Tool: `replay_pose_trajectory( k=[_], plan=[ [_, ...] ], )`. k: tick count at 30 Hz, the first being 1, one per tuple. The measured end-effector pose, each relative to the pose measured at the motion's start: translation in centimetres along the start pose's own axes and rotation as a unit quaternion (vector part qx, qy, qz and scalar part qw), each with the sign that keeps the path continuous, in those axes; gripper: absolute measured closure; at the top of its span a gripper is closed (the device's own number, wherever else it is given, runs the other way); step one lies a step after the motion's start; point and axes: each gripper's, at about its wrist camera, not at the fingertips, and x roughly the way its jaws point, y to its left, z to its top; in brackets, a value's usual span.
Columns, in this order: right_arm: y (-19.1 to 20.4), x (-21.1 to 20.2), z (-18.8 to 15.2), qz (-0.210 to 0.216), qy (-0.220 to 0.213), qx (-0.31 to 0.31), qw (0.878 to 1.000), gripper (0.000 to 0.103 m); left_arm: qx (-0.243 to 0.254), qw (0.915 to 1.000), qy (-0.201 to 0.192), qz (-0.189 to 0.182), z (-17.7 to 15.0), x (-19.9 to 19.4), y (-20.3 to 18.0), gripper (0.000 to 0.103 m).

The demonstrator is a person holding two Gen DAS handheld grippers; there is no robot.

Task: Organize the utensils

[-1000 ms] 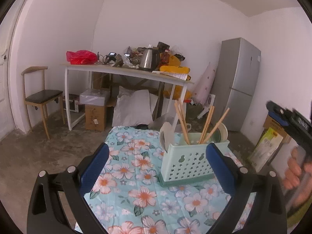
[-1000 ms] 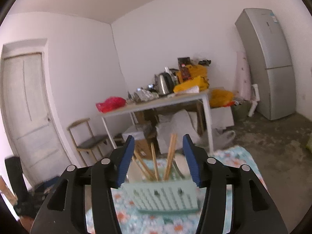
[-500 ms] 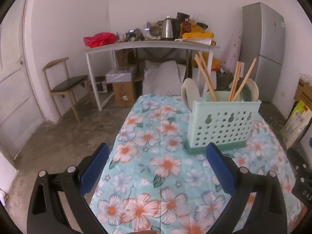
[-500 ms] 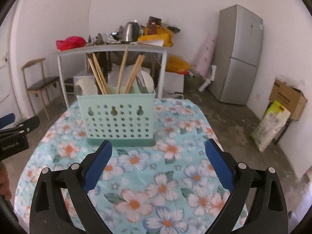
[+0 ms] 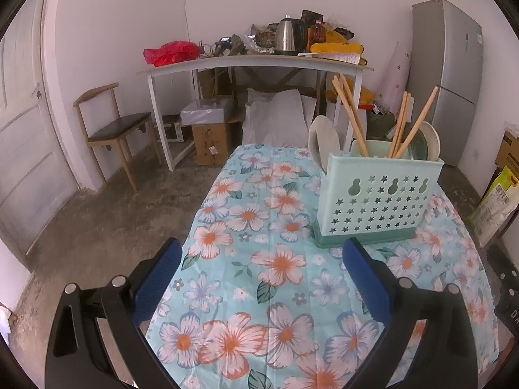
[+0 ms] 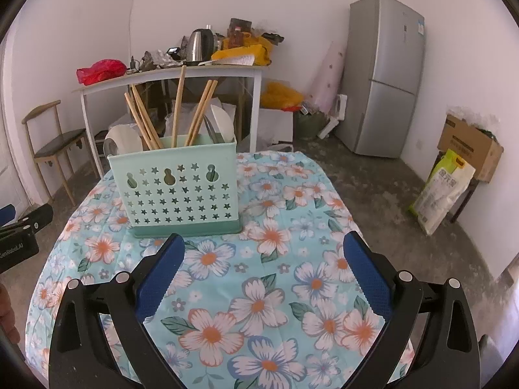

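Note:
A mint green utensil holder with star holes stands on the flowered tablecloth. It holds several wooden chopsticks and white spoons. It also shows in the right wrist view, with chopsticks upright in it. My left gripper is open and empty, low over the cloth, in front and left of the holder. My right gripper is open and empty, in front and right of the holder. The left gripper's body shows at the right wrist view's left edge.
Behind the table stands a white desk cluttered with a kettle and bags. A wooden chair is at the left, a grey fridge at the right, a cardboard box and a sack on the floor.
Both grippers have dropped lower and tilted down toward the table. The right gripper, narrower a second ago, has opened wide. The holder has not moved.

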Motion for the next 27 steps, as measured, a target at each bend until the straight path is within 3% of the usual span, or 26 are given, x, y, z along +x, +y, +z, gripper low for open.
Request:
replay_pose_trajectory(
  k=[27],
  plan=[
    [-0.6,-0.5,0.6,-0.004,-0.008,0.007,1.000,0.009,-0.009,0.9998,0.010,0.014,-0.1,0.6,1.4,0.006]
  ],
)
